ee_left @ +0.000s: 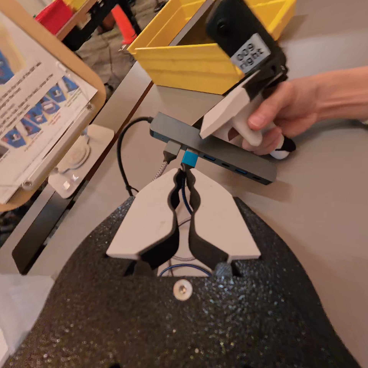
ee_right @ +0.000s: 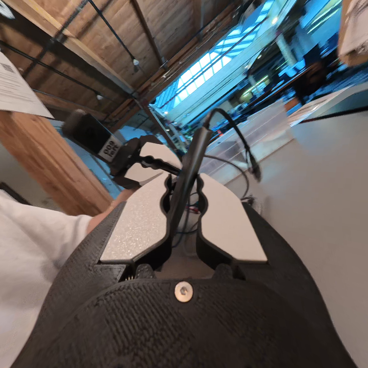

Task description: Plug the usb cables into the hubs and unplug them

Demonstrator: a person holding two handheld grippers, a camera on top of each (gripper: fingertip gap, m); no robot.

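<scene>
hub point(ee_left: 199, 143) at your 12 o'clock, raised off table point(ee_left: 298, 219) | two plugs in its near edge: one plug point(ee_left: 172, 148) at 11, other plug point(ee_left: 190, 158) beside it at 12 | your left gripper point(ee_left: 184, 173) just below that plug, its cable point(ee_left: 184, 191) between fingers | your right gripper point(ee_left: 215, 127) on hub at 1 | bin point(ee_left: 189, 61) behind hub | instruction stand point(ee_left: 49, 111) at 10

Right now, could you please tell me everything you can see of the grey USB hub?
The grey USB hub is a slim, metallic-looking bar, held tilted above the table by the right gripper, which is shut on its flat faces. Its own black cable leaves the far end. Two plugs sit in its side ports: a grey plug and a blue plug, whose cord the left gripper pinches. Other side ports stand empty.
</scene>
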